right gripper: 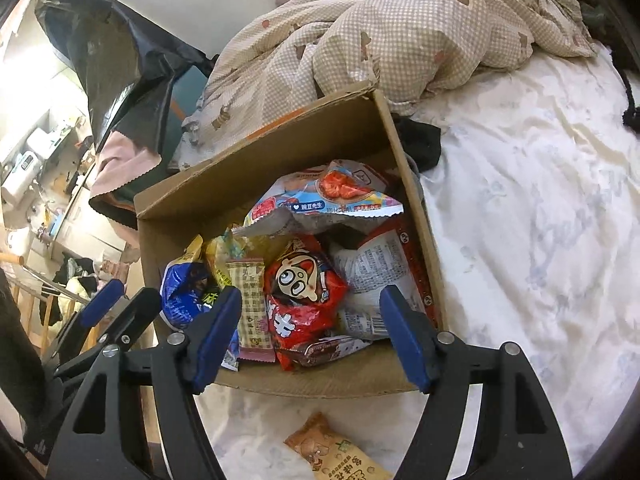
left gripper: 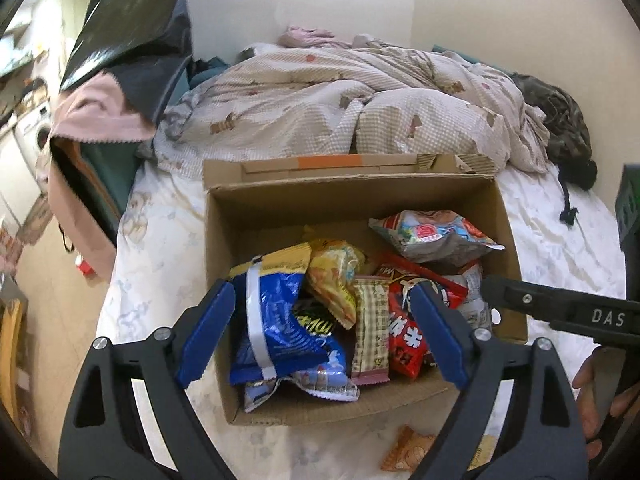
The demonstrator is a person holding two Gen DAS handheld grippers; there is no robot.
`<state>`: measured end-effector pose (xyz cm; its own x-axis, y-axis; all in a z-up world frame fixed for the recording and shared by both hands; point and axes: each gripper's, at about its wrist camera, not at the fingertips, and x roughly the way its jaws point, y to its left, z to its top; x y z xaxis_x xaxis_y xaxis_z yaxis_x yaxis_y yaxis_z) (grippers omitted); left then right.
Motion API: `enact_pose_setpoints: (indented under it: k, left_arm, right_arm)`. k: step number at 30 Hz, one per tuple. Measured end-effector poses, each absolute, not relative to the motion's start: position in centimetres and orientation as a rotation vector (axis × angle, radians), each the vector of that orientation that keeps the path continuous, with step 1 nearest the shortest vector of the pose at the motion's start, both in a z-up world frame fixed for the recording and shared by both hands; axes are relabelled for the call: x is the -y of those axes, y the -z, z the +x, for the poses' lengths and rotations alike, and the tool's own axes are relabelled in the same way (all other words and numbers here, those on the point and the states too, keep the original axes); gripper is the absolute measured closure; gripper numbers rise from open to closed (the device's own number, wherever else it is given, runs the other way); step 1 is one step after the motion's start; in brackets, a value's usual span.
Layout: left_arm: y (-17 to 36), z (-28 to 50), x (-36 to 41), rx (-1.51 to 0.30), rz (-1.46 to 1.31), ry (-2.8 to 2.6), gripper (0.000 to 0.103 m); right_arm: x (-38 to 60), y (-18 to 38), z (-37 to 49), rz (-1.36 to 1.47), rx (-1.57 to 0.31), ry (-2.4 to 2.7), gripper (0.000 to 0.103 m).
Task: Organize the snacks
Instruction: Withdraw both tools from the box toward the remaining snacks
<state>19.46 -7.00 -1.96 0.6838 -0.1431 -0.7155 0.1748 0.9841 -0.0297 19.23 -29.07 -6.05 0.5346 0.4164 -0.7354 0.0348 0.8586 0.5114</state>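
Observation:
An open cardboard box sits on the bed and holds several snack packets: a blue bag, a red cartoon bag, a checked beige bar, a yellow packet and a pale bag at the back. My left gripper is open above the box's near side, empty. My right gripper is open above the box's near right side, empty. One orange packet lies on the sheet in front of the box.
A rumpled checked duvet lies behind the box. A black plastic bag and pink cloth hang at the left bed edge. White sheet spreads to the right. The right gripper's arm shows beside the box.

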Motion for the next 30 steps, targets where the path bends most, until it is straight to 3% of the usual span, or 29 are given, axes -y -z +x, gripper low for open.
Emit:
enact_pose_setpoints:
  k: [30]
  left_arm:
    - [1.8, 11.4, 2.3, -0.875, -0.043, 0.134, 0.015]
  right_arm:
    - [28.6, 4.0, 10.7, 0.462, -1.006, -0.251, 0.029]
